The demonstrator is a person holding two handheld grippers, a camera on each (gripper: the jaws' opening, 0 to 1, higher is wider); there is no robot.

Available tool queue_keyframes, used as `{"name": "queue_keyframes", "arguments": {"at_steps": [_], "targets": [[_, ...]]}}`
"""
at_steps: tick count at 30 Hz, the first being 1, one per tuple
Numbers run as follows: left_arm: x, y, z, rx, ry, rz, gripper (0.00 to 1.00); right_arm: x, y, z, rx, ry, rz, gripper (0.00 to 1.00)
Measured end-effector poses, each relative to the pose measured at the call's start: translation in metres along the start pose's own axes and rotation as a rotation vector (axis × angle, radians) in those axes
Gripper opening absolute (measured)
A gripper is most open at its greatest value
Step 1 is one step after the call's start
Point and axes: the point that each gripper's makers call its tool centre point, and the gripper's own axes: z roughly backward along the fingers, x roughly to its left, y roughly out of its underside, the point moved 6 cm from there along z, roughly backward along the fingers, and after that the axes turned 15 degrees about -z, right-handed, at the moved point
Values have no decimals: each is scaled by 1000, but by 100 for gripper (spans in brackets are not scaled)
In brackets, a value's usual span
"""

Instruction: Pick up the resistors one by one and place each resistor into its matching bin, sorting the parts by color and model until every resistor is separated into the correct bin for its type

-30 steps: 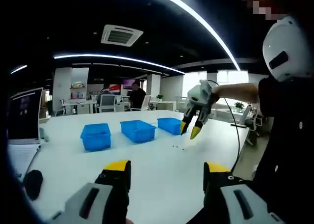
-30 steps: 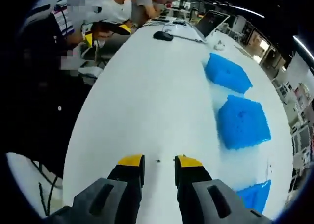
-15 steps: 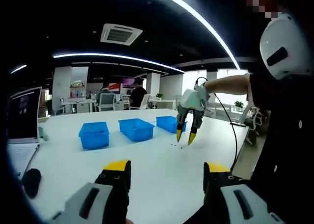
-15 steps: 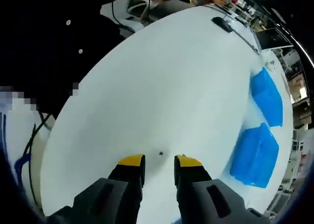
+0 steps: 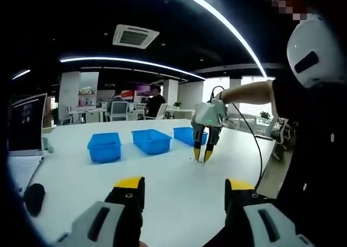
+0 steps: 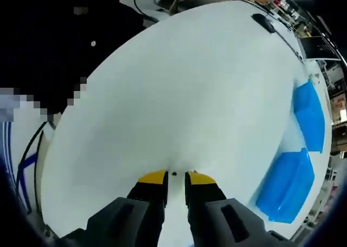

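A tiny dark resistor (image 6: 174, 173) lies on the white table (image 6: 206, 95), right between the yellow tips of my right gripper (image 6: 175, 177). Its jaws stand close together with a narrow gap, tips down at the tabletop. In the left gripper view that same right gripper (image 5: 201, 156) points down onto the table beside a few small specks of resistors (image 5: 191, 160). Three blue bins stand in a row behind: left bin (image 5: 104, 147), middle bin (image 5: 152, 141), right bin (image 5: 188, 135). My left gripper (image 5: 184, 184) hovers open over the near table, holding nothing.
A laptop (image 5: 25, 125) and a black mouse (image 5: 33, 199) sit at the table's left end. Two blue bins (image 6: 311, 114) (image 6: 287, 184) lie to the right of the right gripper. The person's dark sleeve and a cable (image 5: 255, 144) run along the right edge.
The right gripper has come down to the table and its jaws have narrowed around the resistor. The left gripper has stayed still.
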Motion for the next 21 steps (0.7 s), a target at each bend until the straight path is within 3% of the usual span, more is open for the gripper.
{"name": "queue_keyframes", "arguments": {"at_steps": [8, 15, 21], "targets": [[0, 1, 0, 1, -1, 3, 60, 0, 5, -3, 5, -31, -45, 5], [-1, 0, 0, -5, 0, 2, 60, -2, 8, -5, 6, -16, -58, 5], [-2, -1, -1, -7, 6, 0, 60, -1, 10, 11, -90, 60, -145, 5]]}}
